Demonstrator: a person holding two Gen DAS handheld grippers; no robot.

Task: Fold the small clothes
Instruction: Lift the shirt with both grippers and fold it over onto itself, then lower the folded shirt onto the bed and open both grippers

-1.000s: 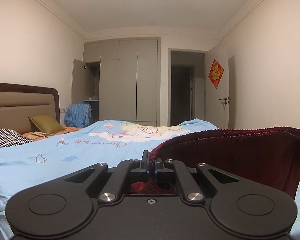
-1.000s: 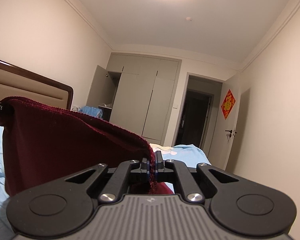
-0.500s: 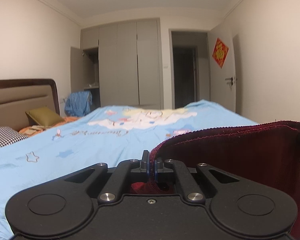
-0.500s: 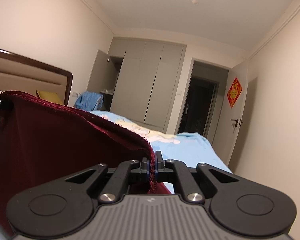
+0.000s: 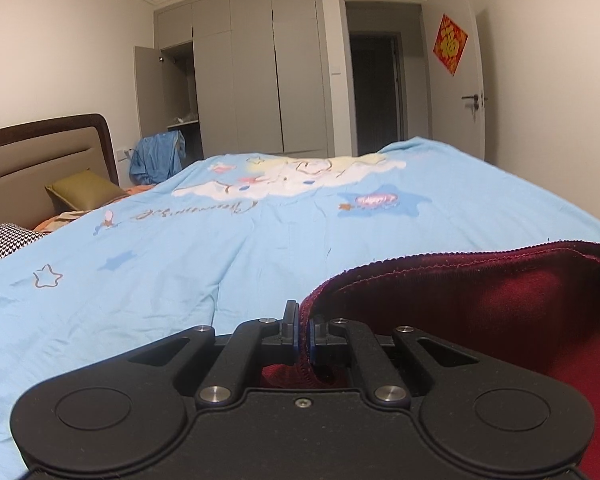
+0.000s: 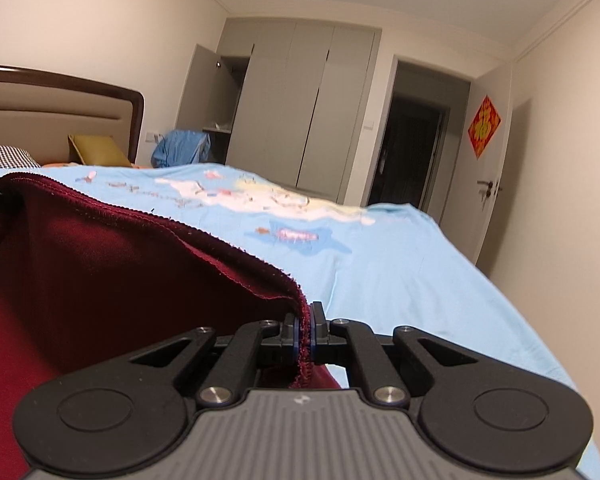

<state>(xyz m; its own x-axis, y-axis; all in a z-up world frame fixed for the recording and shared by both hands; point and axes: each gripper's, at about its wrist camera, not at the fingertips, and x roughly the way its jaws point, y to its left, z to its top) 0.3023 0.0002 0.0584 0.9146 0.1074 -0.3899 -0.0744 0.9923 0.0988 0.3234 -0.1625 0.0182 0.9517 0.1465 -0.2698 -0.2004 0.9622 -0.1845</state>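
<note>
Red cloth (image 5: 500, 320) hangs stretched over the near part of the blue bed (image 5: 260, 248), with the left claw (image 5: 303, 330) and right claw (image 6: 305, 334) each pinched tight on a top corner, so I think the next move is laying it down flat to fold.

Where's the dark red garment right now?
The dark red garment hangs between the left gripper and right gripper, each shut on its hemmed edge, above the near end of the light blue bedspread.
</note>
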